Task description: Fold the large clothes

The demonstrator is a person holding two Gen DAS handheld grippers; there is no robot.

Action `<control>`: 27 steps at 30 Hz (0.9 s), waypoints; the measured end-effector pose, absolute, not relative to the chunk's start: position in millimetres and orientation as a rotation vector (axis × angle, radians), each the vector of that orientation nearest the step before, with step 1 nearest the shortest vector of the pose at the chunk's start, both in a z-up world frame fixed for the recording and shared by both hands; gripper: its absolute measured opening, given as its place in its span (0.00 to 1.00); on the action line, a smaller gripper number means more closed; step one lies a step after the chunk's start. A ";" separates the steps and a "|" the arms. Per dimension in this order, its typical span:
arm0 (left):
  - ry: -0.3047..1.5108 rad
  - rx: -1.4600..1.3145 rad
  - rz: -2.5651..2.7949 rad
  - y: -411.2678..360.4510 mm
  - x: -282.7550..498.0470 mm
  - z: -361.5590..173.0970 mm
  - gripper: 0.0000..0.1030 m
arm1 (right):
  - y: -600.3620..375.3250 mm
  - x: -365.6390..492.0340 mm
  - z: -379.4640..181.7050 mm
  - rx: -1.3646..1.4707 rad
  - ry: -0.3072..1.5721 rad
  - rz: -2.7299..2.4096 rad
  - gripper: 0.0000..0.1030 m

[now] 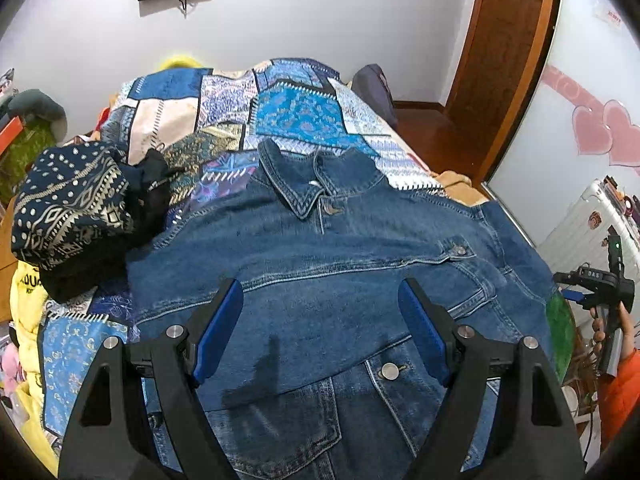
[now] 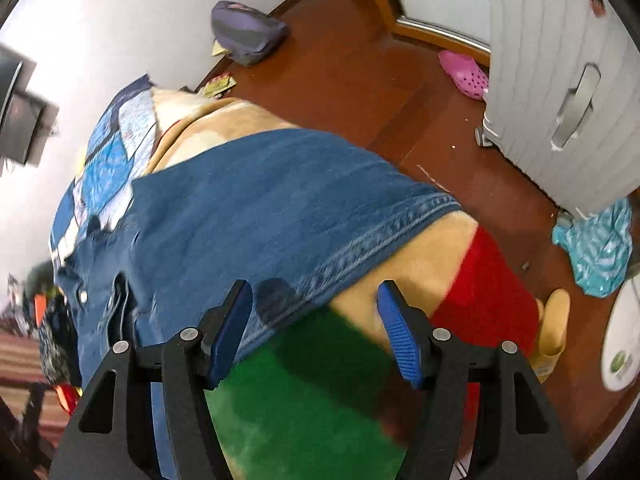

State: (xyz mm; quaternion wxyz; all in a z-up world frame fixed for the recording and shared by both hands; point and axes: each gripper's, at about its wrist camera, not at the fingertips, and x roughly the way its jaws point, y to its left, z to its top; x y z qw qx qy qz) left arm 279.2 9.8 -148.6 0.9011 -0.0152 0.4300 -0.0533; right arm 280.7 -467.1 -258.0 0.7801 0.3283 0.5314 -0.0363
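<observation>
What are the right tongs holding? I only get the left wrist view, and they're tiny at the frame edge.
Observer: Nothing. The right tongs are open, with the pads clear of the cloth.
Operator: Where are they over the jacket?
Observer: Above the stitched edge of the denim jacket, where it lies over a beige, green and red blanket.
Operator: Anything on the floor that side?
Observer: A pink clog lies near the white wardrobe door.
</observation>
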 end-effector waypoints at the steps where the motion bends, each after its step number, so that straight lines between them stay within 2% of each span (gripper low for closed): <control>1: 0.897 -0.034 -0.108 10.1 280.1 -151.2 0.77 | -469.3 281.5 -258.3 0.716 1.143 -0.083 0.60; 7: 0.925 -0.042 -0.083 15.9 286.5 -163.4 0.77 | -479.8 303.3 -273.5 0.764 1.110 -0.140 0.59; 10: 0.933 -0.039 -0.074 19.1 286.4 -168.1 0.77 | -478.2 309.8 -273.2 0.744 1.078 -0.194 0.44; 12: 0.937 -0.032 -0.066 20.9 286.0 -169.9 0.77 | -473.4 313.4 -265.5 0.694 1.067 -0.229 0.26; 17: 0.928 -0.025 -0.053 29.5 279.1 -169.5 0.77 | -457.1 315.7 -227.7 0.552 0.986 -0.205 0.11; 27: 0.883 -0.058 -0.044 46.9 259.8 -155.1 0.77 | -369.9 307.6 -93.2 0.347 0.739 0.090 0.08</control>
